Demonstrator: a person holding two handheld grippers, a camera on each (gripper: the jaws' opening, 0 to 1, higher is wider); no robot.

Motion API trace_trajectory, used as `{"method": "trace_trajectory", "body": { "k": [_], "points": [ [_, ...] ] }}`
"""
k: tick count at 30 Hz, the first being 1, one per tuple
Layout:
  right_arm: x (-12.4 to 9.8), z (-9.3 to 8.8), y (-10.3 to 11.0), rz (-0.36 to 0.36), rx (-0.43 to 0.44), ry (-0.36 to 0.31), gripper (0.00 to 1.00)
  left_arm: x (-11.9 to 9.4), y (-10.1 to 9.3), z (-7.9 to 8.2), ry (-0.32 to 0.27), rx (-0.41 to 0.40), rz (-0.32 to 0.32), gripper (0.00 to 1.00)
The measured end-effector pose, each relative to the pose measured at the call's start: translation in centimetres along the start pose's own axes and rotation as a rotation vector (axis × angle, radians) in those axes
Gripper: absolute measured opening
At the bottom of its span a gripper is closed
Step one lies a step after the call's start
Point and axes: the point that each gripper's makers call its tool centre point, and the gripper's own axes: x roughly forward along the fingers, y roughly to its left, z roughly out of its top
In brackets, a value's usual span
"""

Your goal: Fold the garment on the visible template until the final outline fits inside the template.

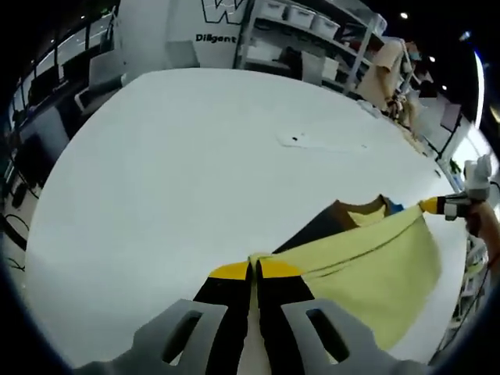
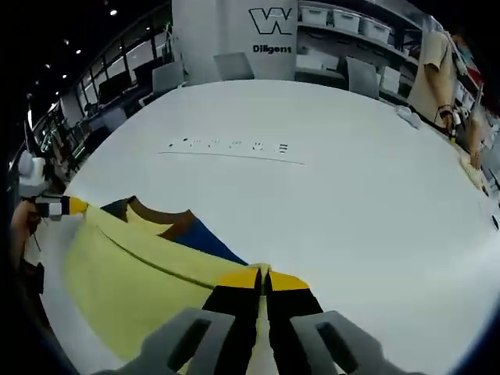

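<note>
Yellow garment (image 1: 375, 266), a shirt with a brown collar and a dark blue part under it, is held up between the two grippers and lies partly on the white table (image 1: 172, 187). In the left gripper view the left gripper (image 1: 255, 269) has its yellow-tipped black jaws pressed together on a corner of the cloth, which spreads away to the right of the jaws. At the far end of that stretched edge the right gripper (image 1: 431, 205) pinches the opposite corner, with a person's hand behind it.

In the right gripper view the right gripper (image 2: 263, 277) has its jaws closed tight on the garment (image 2: 133, 281), and the cloth runs off to the left of them. The collar (image 2: 160, 215) sits beyond the stretched edge, with the blue part just beside the jaws. The left gripper (image 2: 76, 205) grips the far corner at the left. A thin marked line (image 2: 230, 155) with small marks above it lies on the table (image 2: 351, 203) well ahead of the jaws, apart from the garment. Shelves with bins (image 2: 344, 23) stand beyond the table.
</note>
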Motion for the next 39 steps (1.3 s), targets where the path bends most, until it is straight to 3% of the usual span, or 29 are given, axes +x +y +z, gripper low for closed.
{"method": "trace_trajectory", "body": {
  "k": [9, 14, 16, 20, 22, 24, 27, 30, 32, 35, 39],
  "points": [
    [0.6, -1.5, 0.4, 0.024, 0.003, 0.001, 0.0, 0.2, -0.3, -0.7, 0.005, -0.004, -0.006, 0.01],
    [0.3, -1.4, 1.0, 0.043, -0.036, -0.037, 0.0, -0.1, -1.0, -0.6, -0.029, 0.095, -0.02, 0.02],
    [-0.1, -0.9, 1.5, 0.066, -0.021, -0.071, 0.07, -0.5, -0.8, 0.0, -0.052, 0.146, -0.019, 0.05],
    [-0.8, -0.5, 2.0, 0.074, -0.12, -0.096, 0.15, -1.0, -1.6, 0.3, -0.071, 0.196, -0.053, 0.19],
    [-1.2, -0.4, 2.3, 0.08, -0.131, -0.1, 0.2, -1.3, -1.8, 0.8, -0.102, 0.273, -0.059, 0.25],
    [-1.8, -0.2, 2.7, 0.097, -0.195, -0.125, 0.25, -1.6, -2.2, 0.6, -0.103, 0.349, -0.07, 0.3],
    [-2.2, -0.4, 2.9, 0.1, -0.258, -0.132, 0.28, -1.8, -2.4, 0.2, -0.088, 0.391, -0.087, 0.33],
    [-2.3, -0.4, 2.8, 0.125, -0.322, -0.153, 0.33, -1.8, -2.9, 0.5, -0.13, 0.45, -0.126, 0.41],
    [-1.9, -0.2, 2.6, 0.143, -0.359, -0.151, 0.36, -1.9, -3.4, -0.4, -0.11, 0.473, -0.162, 0.46],
    [-1.9, -0.4, 2.3, 0.143, -0.45, -0.15, 0.39, -1.8, -3.1, -1.1, -0.093, 0.588, -0.141, 0.5],
    [-1.7, -0.2, 2.1, 0.134, -0.563, -0.172, 0.46, -1.7, -2.6, -1.2, -0.089, 0.65, -0.133, 0.48]
  ]
}}
